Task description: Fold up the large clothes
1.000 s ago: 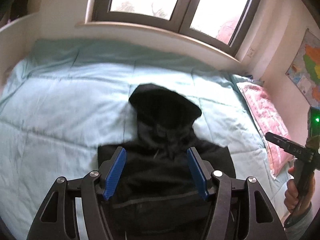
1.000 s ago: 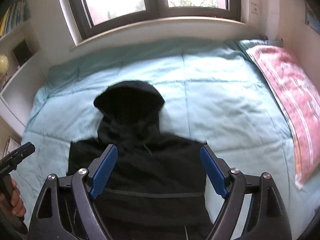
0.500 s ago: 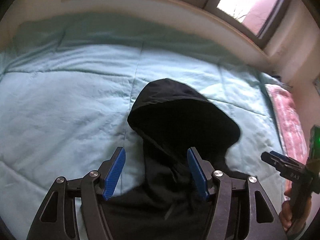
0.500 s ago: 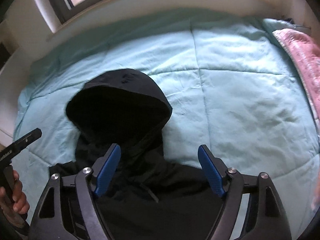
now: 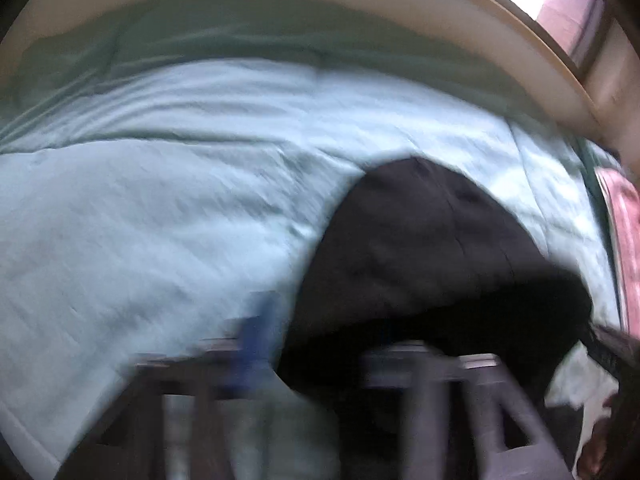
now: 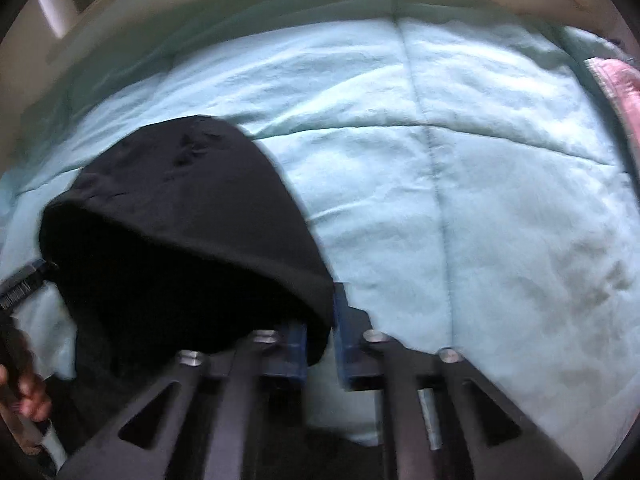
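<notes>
A black hoodie lies on a light teal quilt, its hood point(image 5: 424, 248) pointing toward the window wall. In the right wrist view the hood point(image 6: 180, 216) fills the lower left, and my right gripper point(image 6: 320, 340) is shut on the hood's right edge, blue pads pinching the fabric. My left gripper point(image 5: 316, 344) is at the hood's left edge. Its view is heavily blurred; one blue pad point(image 5: 256, 332) shows left of the fabric, the other is hidden in the dark cloth. The left gripper's tip point(image 6: 24, 284) shows at the left edge of the right wrist view.
The teal quilt point(image 6: 500, 200) covers the bed. A pink pillow point(image 6: 624, 92) lies at the right edge, also in the left wrist view point(image 5: 624, 240). A beige windowsill wall point(image 5: 320, 4) bounds the far side of the bed.
Both grippers moved forward and down from above the hoodie's body to the hood. The right gripper went from wide open to shut on the hood's right edge. The left view has become blurred.
</notes>
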